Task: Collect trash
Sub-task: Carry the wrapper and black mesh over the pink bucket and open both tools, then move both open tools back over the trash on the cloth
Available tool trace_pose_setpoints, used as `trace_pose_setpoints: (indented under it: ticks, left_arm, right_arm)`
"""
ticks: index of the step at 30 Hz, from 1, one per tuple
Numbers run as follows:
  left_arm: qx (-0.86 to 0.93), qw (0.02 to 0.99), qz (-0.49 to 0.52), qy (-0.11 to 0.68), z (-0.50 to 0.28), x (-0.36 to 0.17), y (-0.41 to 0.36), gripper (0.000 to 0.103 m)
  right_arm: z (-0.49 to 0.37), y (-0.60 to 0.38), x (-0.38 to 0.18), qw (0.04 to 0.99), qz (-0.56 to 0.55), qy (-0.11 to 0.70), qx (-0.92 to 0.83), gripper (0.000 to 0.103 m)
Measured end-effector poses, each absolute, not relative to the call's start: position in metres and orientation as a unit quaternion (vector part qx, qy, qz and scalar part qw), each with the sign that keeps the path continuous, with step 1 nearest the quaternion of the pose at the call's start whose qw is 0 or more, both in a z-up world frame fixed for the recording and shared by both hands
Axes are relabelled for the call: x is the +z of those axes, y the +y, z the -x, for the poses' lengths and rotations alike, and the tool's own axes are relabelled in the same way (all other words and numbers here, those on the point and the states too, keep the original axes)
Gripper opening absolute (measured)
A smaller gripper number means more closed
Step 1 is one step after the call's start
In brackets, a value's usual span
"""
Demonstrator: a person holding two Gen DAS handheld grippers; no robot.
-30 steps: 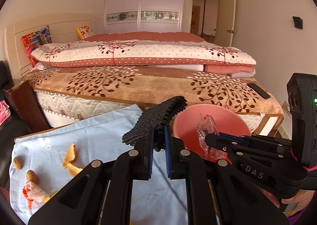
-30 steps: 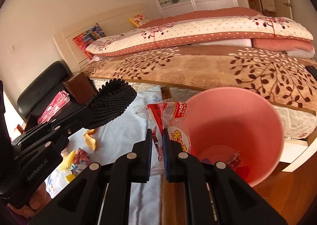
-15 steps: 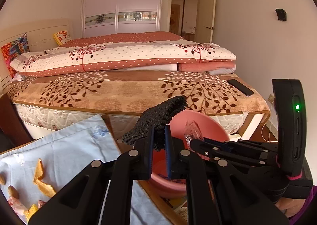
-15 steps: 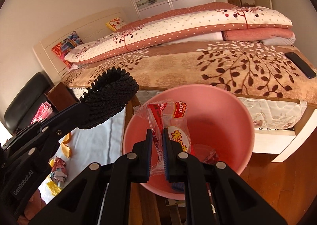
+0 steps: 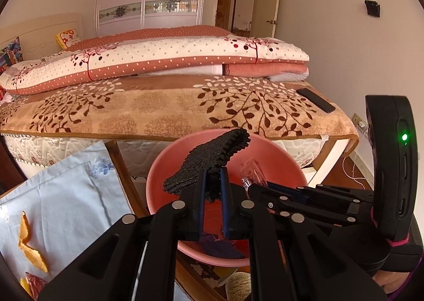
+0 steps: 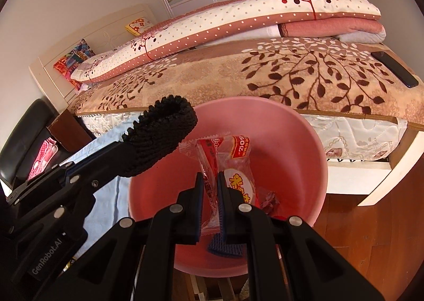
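Note:
A pink bin [image 5: 164, 176] [image 6: 296, 142] stands on the floor beside the table. My left gripper [image 5: 213, 176] is shut on a black knitted cloth [image 5: 212, 155] [image 6: 161, 136] and holds it over the bin's mouth. My right gripper [image 6: 210, 181] is shut on a clear red and white snack wrapper [image 6: 228, 158] [image 5: 251, 171], also over the bin. A blue scrap [image 6: 225, 248] and crumpled wrappers [image 6: 267, 200] lie inside the bin.
A light blue tablecloth [image 5: 66, 195] at the left carries orange peel pieces [image 5: 26, 245]. A bed with a brown leaf blanket [image 5: 172, 107] stands behind the bin, a black phone [image 5: 315, 101] on its corner. A black chair [image 6: 23, 131] stands at the left. Wood floor [image 6: 371, 234] lies at the right.
Both grippers have moved right from above the table to over the bin and tilted down into it. Each keeps hold of its item.

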State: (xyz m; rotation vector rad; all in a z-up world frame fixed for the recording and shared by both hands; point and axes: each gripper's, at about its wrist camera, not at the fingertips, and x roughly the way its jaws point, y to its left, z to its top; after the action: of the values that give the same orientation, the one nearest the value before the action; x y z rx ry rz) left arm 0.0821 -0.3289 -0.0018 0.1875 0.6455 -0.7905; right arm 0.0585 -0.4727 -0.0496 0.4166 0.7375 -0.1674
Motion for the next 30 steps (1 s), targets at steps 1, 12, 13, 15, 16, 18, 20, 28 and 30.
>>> trace_pose_setpoints:
  ticks: [1, 12, 13, 15, 16, 18, 20, 28, 30]
  left_arm:
    - [-0.377, 0.867, -0.089, 0.313, -0.084, -0.005, -0.329, 0.010]
    - [-0.371, 0.853, -0.071, 0.359, -0.097, -0.023, -0.321, 0.010]
    - [-0.373, 0.852, -0.070, 0.362, -0.097, -0.023, -0.320, 0.011]
    - [-0.372, 0.850, -0.069, 0.367, -0.098, -0.023, -0.320, 0.014]
    - [-0.373, 0.848, -0.067, 0.370, -0.098, -0.023, -0.320, 0.019]
    - [-0.373, 0.848, -0.063, 0.373, -0.098, -0.022, -0.319, 0.035]
    - [-0.372, 0.849, -0.057, 0.371, -0.098, -0.021, -0.317, 0.043]
    - [-0.371, 0.853, -0.047, 0.364, -0.093, -0.011, -0.311, 0.044]
    - [-0.370, 0.855, -0.044, 0.360, -0.091, -0.007, -0.307, 0.044]
  right_arm:
    - [-0.059, -0.473, -0.051, 0.908, -0.203, 0.359, -0.081, 0.009]
    - [-0.061, -0.477, -0.057, 0.905, -0.206, 0.362, -0.090, 0.010]
    - [-0.061, -0.477, -0.057, 0.904, -0.206, 0.363, -0.090, 0.010]
    - [-0.061, -0.478, -0.057, 0.904, -0.208, 0.363, -0.091, 0.012]
    - [-0.060, -0.477, -0.057, 0.903, -0.207, 0.364, -0.092, 0.019]
    - [-0.059, -0.478, -0.057, 0.903, -0.206, 0.364, -0.097, 0.029]
    - [-0.057, -0.477, -0.056, 0.904, -0.203, 0.361, -0.103, 0.034]
    - [-0.049, -0.473, -0.049, 0.909, -0.194, 0.354, -0.104, 0.036]
    - [-0.045, -0.468, -0.045, 0.912, -0.191, 0.350, -0.100, 0.036]
